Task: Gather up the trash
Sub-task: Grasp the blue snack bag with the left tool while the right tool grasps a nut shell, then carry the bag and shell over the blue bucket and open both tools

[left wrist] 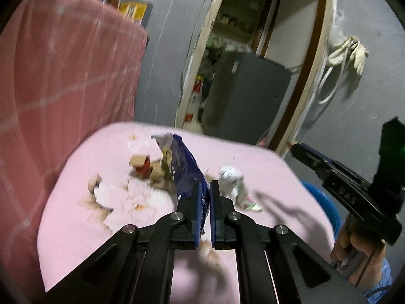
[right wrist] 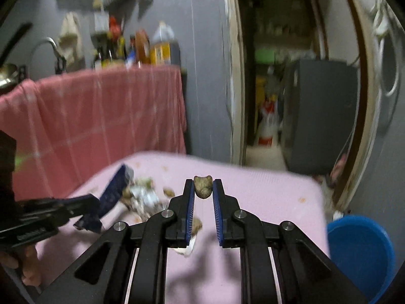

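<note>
left tongs (left wrist: 204,190) around blue wrapper (left wrist: 186,169)

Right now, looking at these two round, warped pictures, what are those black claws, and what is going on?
There is no robot here: a person holds a hand-operated black two-finger gripper in each hand, and a wide-angle camera on each looks forward along its fingers.

The left camera's picture shows the left gripper shut on a crumpled dark blue plastic snack wrapper. The right camera's picture shows the right gripper pinching a small brownish crumpled scrap.

Below both is a surface under a pink flowered cloth. More litter lies there: a crumpled white paper wad and brown cardboard bits. A round blue plastic tub sits beside the surface, lower down; it may be where the trash goes.
</note>
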